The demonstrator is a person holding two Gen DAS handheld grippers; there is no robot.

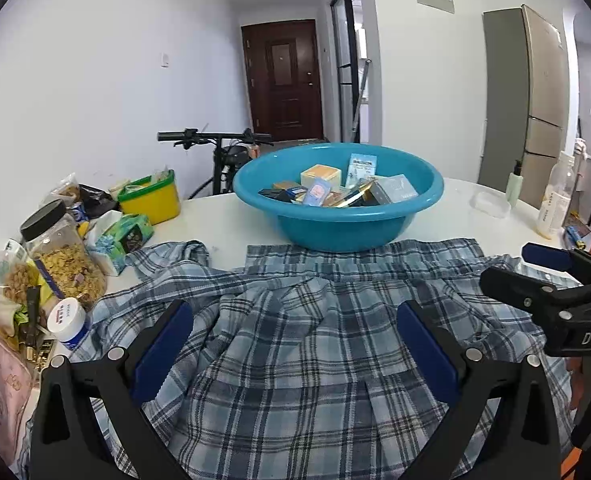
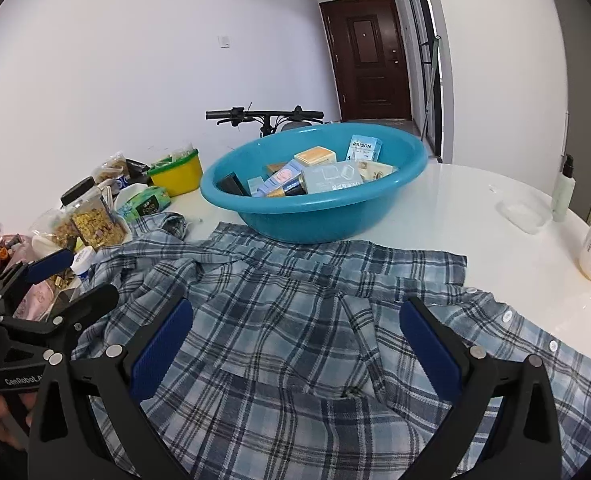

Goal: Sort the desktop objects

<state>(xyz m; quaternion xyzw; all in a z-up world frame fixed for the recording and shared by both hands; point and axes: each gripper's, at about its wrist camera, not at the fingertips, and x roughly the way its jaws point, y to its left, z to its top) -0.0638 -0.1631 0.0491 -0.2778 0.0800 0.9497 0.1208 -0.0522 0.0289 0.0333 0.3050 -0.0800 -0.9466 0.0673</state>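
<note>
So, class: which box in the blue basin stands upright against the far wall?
The pale blue RAISON box in the blue basin; it stands upright at the far side, while the other boxes lie flat or tilted.

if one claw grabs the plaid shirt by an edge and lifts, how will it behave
The plaid shirt will probably go floppy and drape, since it already lies in soft wrinkles. It likely weighs little, being thin cloth. Its far edge touches the blue basin, possibly tucked under it, so pulling may drag or nudge the basin.

The bicycle (image 1: pixel 219 160) is mostly hidden behind the table (image 1: pixel 455 216). The lowest boxes in the blue basin (image 2: pixel 315 216) are covered.
</note>
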